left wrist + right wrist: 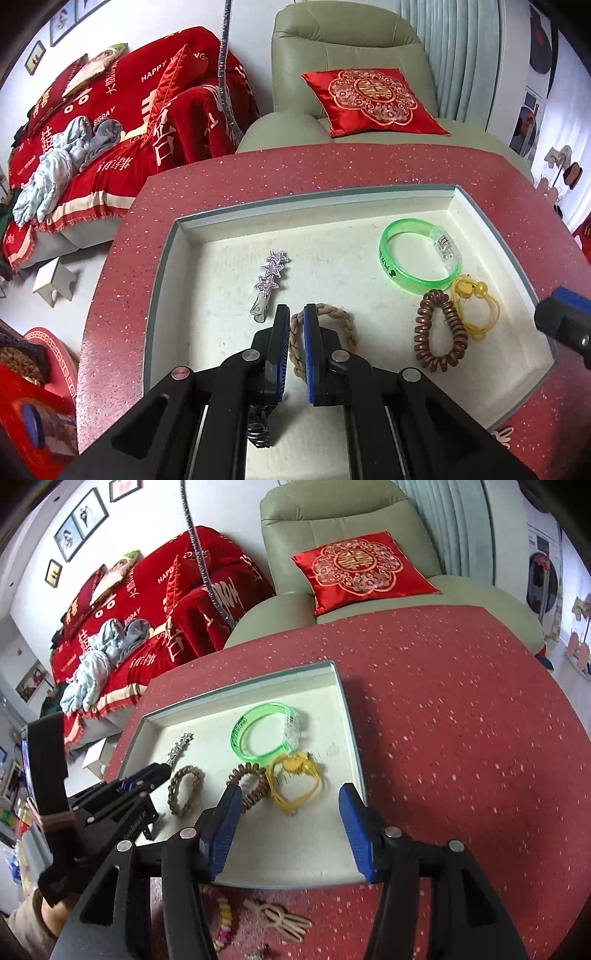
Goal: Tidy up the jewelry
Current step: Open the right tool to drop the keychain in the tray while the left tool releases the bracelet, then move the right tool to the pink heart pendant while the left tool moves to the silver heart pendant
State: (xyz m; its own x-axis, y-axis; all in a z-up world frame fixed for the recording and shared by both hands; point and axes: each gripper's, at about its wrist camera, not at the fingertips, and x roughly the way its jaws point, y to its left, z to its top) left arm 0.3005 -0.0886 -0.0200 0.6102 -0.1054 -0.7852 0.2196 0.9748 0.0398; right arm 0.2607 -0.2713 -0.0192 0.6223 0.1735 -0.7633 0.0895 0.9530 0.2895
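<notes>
A shallow white tray [207,236] [347,716] sits on the red speckled table. In it lie a star hair clip [269,279] [180,746], a tan braided bracelet [343,317] [184,788], a brown coil hair tie [439,328] [251,786], a yellow hair tie [474,304] [295,781] and a green bangle [419,254] [264,734]. My left gripper [295,314] [155,771] hovers low over the braided bracelet's left side, jaws narrowly apart, holding nothing. My right gripper [290,805] is wide open above the tray's near edge, its tip also showing in the left wrist view [565,310].
On the table [461,738] in front of the tray lie a beaded bracelet [225,919] and a cream hair clip [280,917]. A green armchair with a red cushion [373,99] stands behind the table. A red-covered sofa [110,122] is at the left.
</notes>
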